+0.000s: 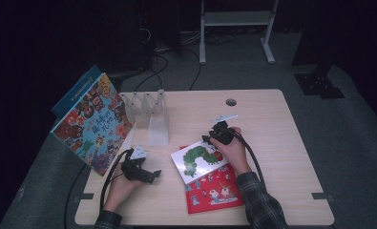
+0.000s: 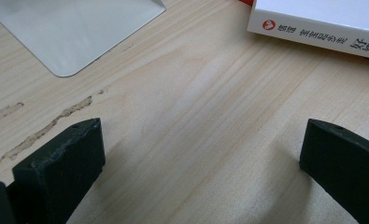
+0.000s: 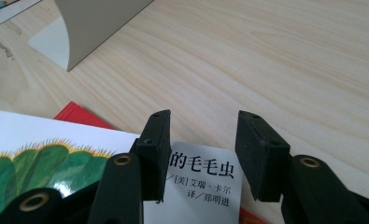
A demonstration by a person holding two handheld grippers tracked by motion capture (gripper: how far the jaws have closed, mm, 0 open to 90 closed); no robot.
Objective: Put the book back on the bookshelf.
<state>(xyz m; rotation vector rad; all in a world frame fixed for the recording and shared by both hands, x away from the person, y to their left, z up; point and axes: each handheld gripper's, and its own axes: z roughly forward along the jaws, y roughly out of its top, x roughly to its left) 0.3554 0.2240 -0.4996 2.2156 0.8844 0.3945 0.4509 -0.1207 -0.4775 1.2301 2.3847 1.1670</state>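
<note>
A white picture book with a green caterpillar (image 1: 198,160) lies slanted on top of a red book (image 1: 214,193) in the table's middle. My right gripper (image 1: 211,138) is at the white book's far corner. In the right gripper view the right gripper (image 3: 203,128) is open, its jaws low over the printed corner of the white book (image 3: 56,154); no pad presses on it. The red book (image 3: 79,114) peeks out beneath. My left gripper (image 1: 153,174) rests to the left of the books. It stands open (image 2: 201,140) over bare wood, facing the white book's spine (image 2: 313,25).
A clear upright book rack (image 1: 150,114) stands at the back left of the table (image 1: 272,143), its base plate (image 2: 74,32) close to my left gripper. A large colourful book (image 1: 93,124) leans off the table's left edge. A cable hole (image 1: 231,102) lies at the back.
</note>
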